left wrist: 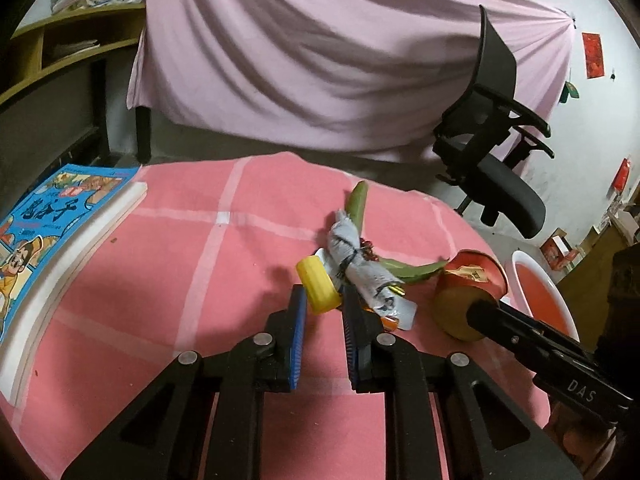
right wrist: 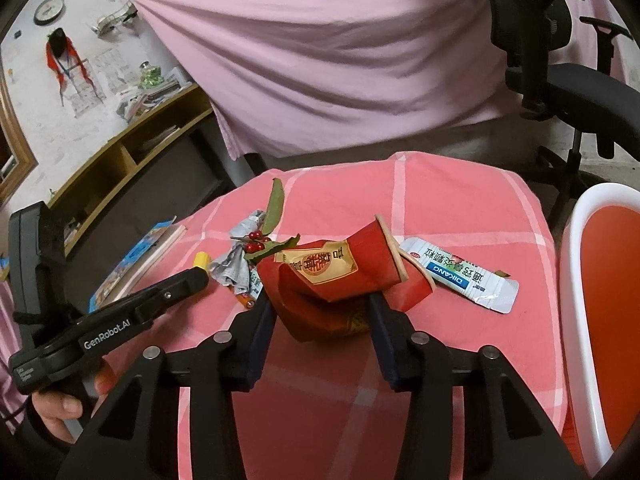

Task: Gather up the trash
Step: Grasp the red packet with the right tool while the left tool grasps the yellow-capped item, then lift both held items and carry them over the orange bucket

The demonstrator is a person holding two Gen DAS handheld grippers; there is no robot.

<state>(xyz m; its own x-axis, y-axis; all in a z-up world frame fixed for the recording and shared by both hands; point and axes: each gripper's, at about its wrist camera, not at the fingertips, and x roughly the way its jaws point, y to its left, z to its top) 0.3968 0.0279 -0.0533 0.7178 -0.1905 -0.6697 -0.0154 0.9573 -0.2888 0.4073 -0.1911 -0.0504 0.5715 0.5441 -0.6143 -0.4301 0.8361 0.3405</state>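
Note:
On the pink checked tablecloth [left wrist: 180,264] lies a small heap of trash. My left gripper [left wrist: 322,296] is shut on a yellow bottle cap [left wrist: 318,290] at its fingertips. Right behind the cap lie a crumpled grey paper bundle [left wrist: 356,260], a green leaf [left wrist: 358,200] and red berries [right wrist: 256,240]. My right gripper [right wrist: 322,308] is shut on a crushed red paper cup [right wrist: 332,276], its sides caved in between the pads. A white and blue sachet [right wrist: 460,276] lies flat just right of the cup. An orange wrapper [left wrist: 390,322] pokes out under the paper.
A red bin with a white rim [right wrist: 576,264] stands off the table's right edge. A blue picture book [left wrist: 52,232] lies on the left of the table. A black office chair [left wrist: 496,132] and a pink draped sheet [left wrist: 320,60] stand behind. A hand [right wrist: 56,408] holds the left gripper.

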